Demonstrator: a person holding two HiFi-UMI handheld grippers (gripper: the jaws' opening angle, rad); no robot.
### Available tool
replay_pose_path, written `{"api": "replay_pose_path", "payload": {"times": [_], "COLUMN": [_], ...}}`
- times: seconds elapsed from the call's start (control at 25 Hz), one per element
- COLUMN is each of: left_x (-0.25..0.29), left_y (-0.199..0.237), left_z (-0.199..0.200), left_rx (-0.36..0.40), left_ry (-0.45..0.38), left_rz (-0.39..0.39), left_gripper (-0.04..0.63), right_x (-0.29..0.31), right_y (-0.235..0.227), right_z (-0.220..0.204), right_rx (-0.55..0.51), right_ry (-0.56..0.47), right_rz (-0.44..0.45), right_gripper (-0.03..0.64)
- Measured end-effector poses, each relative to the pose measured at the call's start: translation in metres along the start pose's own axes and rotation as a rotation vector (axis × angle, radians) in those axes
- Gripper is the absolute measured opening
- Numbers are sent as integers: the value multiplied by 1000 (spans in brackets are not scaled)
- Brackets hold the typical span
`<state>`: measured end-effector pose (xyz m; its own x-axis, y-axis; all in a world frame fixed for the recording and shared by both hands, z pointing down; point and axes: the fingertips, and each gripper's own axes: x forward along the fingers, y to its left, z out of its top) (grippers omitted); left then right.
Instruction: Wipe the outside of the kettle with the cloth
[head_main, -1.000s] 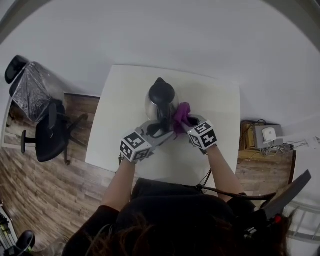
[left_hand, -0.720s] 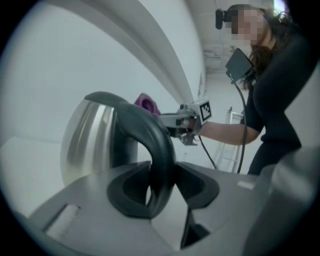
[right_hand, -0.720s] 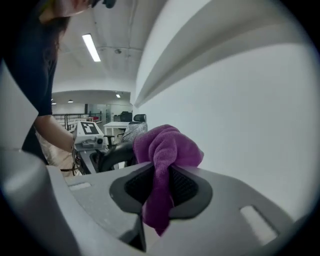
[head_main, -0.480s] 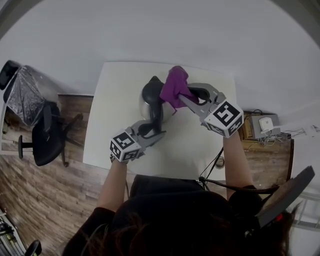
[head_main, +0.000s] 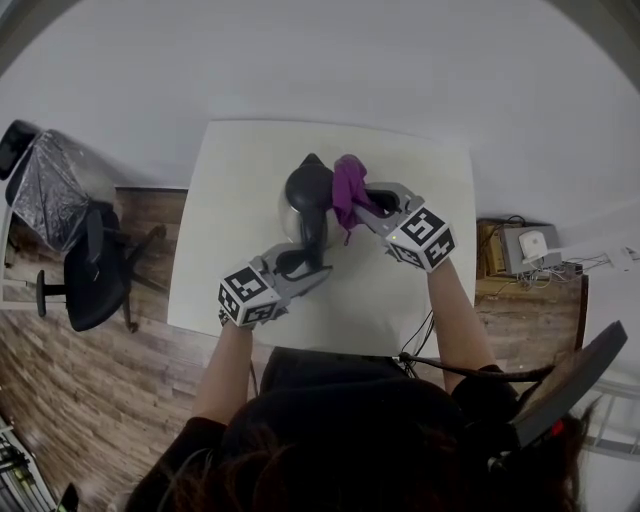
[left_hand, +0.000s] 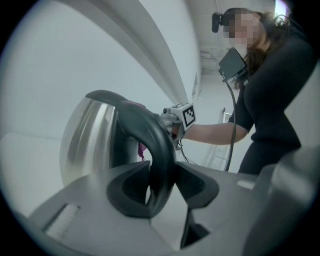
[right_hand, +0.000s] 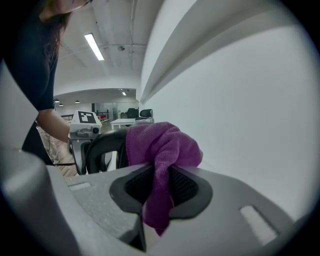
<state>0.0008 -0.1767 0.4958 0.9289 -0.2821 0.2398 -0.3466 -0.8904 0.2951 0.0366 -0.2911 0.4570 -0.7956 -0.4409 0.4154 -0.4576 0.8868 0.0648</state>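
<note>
Kettle (head_main: 305, 190) one, cloth (head_main: 347, 188) one, table (head_main: 235, 210) one

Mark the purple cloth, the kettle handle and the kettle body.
purple fabric cloth (right_hand: 160, 142): right gripper view, on the bunched fold.
black curved kettle handle (left_hand: 157, 137): left gripper view, on its arch.
shiny steel kettle body (left_hand: 87, 140): left gripper view, on its side wall.

— How's the left gripper (head_main: 300, 266)?
— Its fingers (left_hand: 128, 192) clamp the kettle handle (left_hand: 156, 150), and the forearm (head_main: 232, 355) reaches in over the tabletop's (head_main: 235, 190) near edge.
— And the right gripper (head_main: 360, 200)?
— Its fingers (right_hand: 186, 189) pinch the cloth (right_hand: 162, 145), angled toward the left one.
</note>
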Motion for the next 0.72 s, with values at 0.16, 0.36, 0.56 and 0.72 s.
{"api": "replay_pose_path", "payload": {"times": [0.16,0.36,0.56,0.72], "left_x": [-1,-1,-1,-1], "left_y": [-2,-1,-2,-1], "left_z": [-1,-1,-1,-3], "left_rx": [-11,-25,-29,-42], "left_ry": [-14,-13,-11,-20], "left_rz": [-7,-16,-21,-18], "left_gripper": [158,158,158,160], "right_x": [5,19,28,33], "right_y": [2,10,20,25], "right_z": [-38,-91,-123,-132], "right_rx": [36,81,131,146], "right_ry": [62,159,221,244], "right_rz": [-17,-24,-14,-5], "right_gripper": [77,78,78,78]}}
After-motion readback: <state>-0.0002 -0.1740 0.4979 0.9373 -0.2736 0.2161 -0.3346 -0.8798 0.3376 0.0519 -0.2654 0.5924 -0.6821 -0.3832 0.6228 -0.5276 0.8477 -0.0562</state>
